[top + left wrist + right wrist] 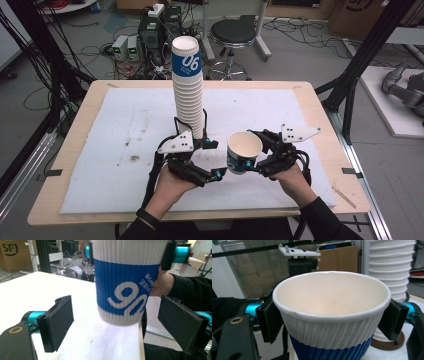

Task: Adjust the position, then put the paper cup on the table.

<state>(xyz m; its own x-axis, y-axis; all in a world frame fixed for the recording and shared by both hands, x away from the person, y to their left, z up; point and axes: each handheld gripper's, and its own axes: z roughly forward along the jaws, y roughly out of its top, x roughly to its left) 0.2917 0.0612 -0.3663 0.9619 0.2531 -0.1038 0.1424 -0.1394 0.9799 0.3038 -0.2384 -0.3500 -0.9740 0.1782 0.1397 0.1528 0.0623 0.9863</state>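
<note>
A tall stack of white ribbed paper cups, its top cup banded blue with "06", stands mid-table and rises at the right of the right gripper view. My right gripper is shut on a single cup of the same kind, pads pressed on both sides below the rim, holding it upright just above the table. My left gripper stands open next to the foot of the stack. That held cup hangs in front of it, and neither pad touches the cup.
A white mat covers the wooden table top. A brown disc lies under the stack. Beyond the far edge stand a black stool and electronics boxes on the floor. A black frame post rises at the right.
</note>
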